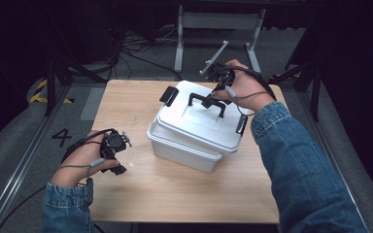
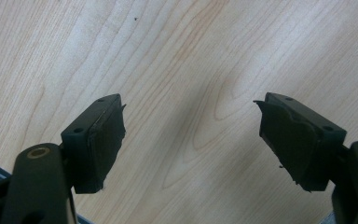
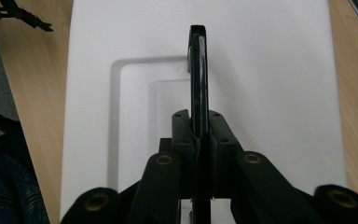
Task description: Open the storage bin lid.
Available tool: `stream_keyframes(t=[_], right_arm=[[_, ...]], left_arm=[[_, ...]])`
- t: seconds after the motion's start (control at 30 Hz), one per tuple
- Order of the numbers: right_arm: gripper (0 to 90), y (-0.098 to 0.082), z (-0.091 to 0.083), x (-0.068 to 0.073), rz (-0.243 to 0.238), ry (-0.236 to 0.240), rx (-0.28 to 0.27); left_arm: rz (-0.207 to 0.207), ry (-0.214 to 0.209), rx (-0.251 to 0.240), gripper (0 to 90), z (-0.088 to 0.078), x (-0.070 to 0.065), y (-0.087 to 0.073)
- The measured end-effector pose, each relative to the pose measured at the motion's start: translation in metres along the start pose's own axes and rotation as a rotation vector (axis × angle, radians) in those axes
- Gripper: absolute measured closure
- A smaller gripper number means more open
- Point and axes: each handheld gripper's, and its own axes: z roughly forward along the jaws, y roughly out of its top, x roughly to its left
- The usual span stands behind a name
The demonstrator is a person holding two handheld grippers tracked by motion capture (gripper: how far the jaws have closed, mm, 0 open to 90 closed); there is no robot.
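A white lidded plastic box (image 1: 194, 131) stands on the wooden table (image 1: 141, 189), its lid (image 3: 270, 70) tilted up at the far side. A black carry handle (image 1: 207, 103) stands upright on the lid. My right gripper (image 1: 212, 98) is shut on that handle (image 3: 198, 70), which runs edge-on between its pads. A black side latch (image 1: 169, 95) sticks out at the box's far left, and another latch (image 1: 242, 124) sits at its right. My left gripper (image 1: 121, 153) rests low over bare wood at the left. In the left gripper view that gripper (image 2: 191, 140) is open, with nothing between its jaws.
The table's front half is bare wood. Past its far edge stand a metal frame (image 1: 218, 22) and cables on the grey floor. The person's denim sleeve (image 1: 301, 165) crosses the right side of the table.
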Motion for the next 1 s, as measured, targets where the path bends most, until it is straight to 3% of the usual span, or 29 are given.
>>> stream_keyframes(t=[0.4, 0.43, 0.7, 1.0], right_arm=[[84.0, -0.047, -0.033, -0.018, 0.074, -0.050, -0.013], [84.0, -0.057, -0.037, -0.021, 0.095, -0.058, -0.013], [83.9, -0.084, -0.050, -0.030, 0.150, -0.083, -0.019], [83.9, -0.118, -0.063, -0.044, 0.233, -0.142, -0.024]], left_arm=[[0.002, -0.001, 0.005, 23.0, 0.001, 0.000, 0.001], [-0.004, 0.000, 0.003, 23.0, 0.001, 0.000, 0.001], [-0.004, 0.000, 0.006, 23.0, 0.001, 0.001, 0.001], [-0.013, -0.005, -0.003, 23.0, 0.001, 0.003, -0.001]])
